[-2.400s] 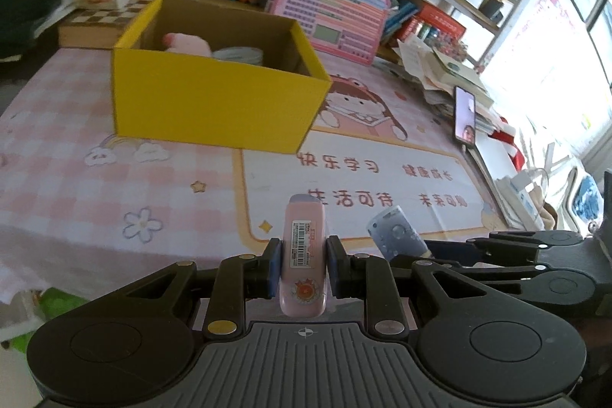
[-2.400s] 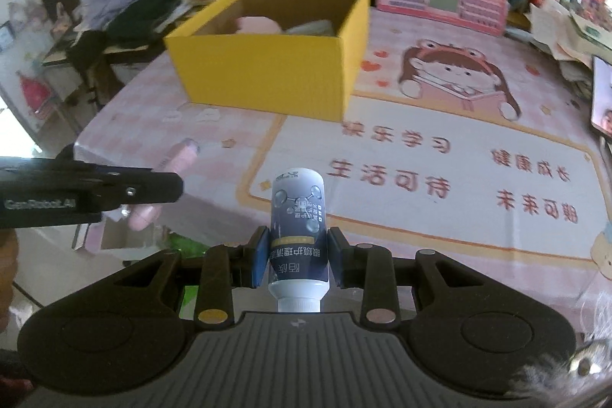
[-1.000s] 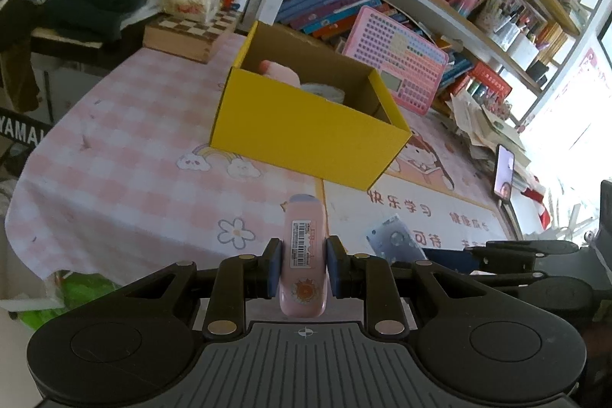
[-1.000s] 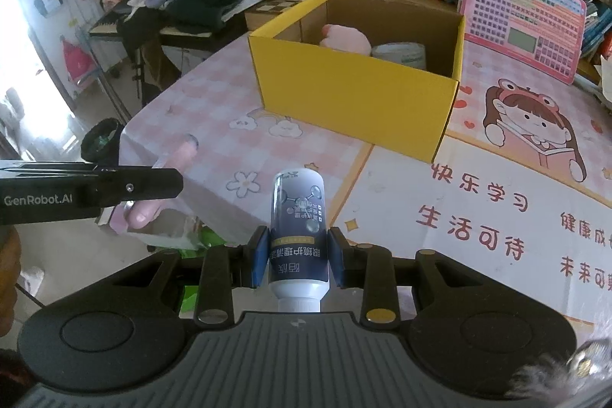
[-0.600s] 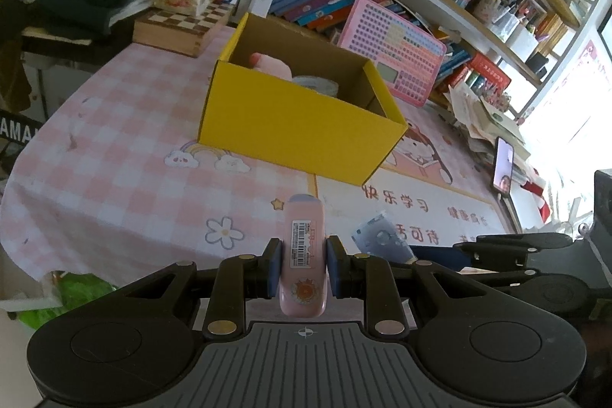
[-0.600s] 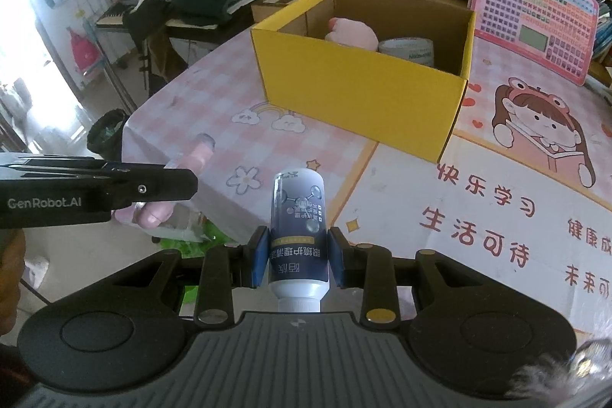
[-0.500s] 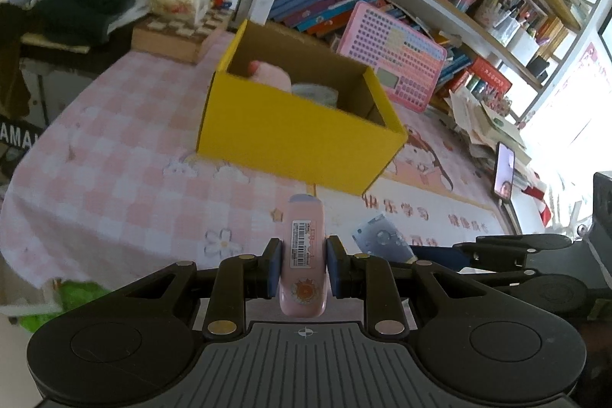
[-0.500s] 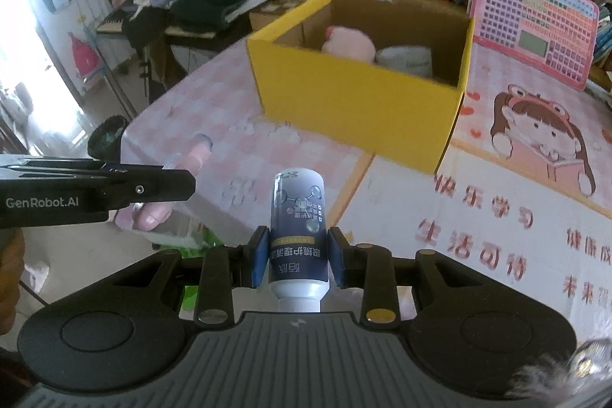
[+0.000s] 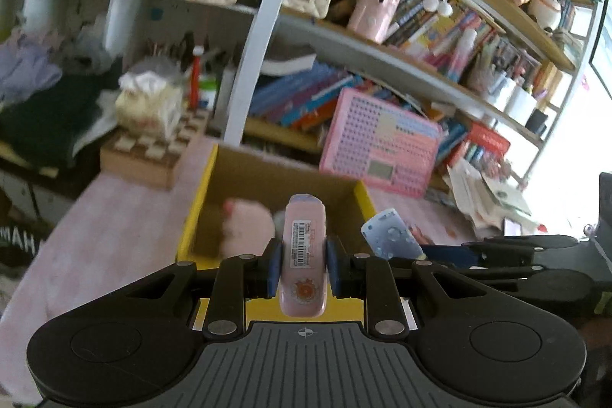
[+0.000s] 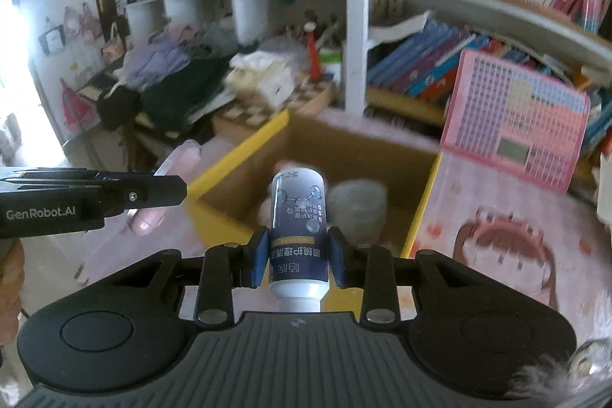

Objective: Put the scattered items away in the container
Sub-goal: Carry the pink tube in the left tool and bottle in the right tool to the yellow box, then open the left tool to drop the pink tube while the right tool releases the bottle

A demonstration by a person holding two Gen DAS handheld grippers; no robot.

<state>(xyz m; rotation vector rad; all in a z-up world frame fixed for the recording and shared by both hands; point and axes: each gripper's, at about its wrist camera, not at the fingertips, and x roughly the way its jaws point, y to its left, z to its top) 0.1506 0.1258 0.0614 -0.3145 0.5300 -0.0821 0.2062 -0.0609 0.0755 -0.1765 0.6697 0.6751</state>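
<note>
My left gripper is shut on a pink tube with a barcode label, held over the near wall of the open yellow box. My right gripper is shut on a dark blue bottle with a white cap, held just before the same yellow box. Inside the box lie a pink plush toy and a pale round container. The left gripper and its pink tube show at the left of the right wrist view; the blue bottle shows at the right of the left wrist view.
A pink keyboard toy leans behind the box against shelves of books. A checkered wooden box with a tissue pack stands to the box's left. The table has a pink cloth. Clothes pile at far left.
Both grippers have risen and moved forward to the yellow box, which now fills the middle of both views with its inside showing. Each still holds its item.
</note>
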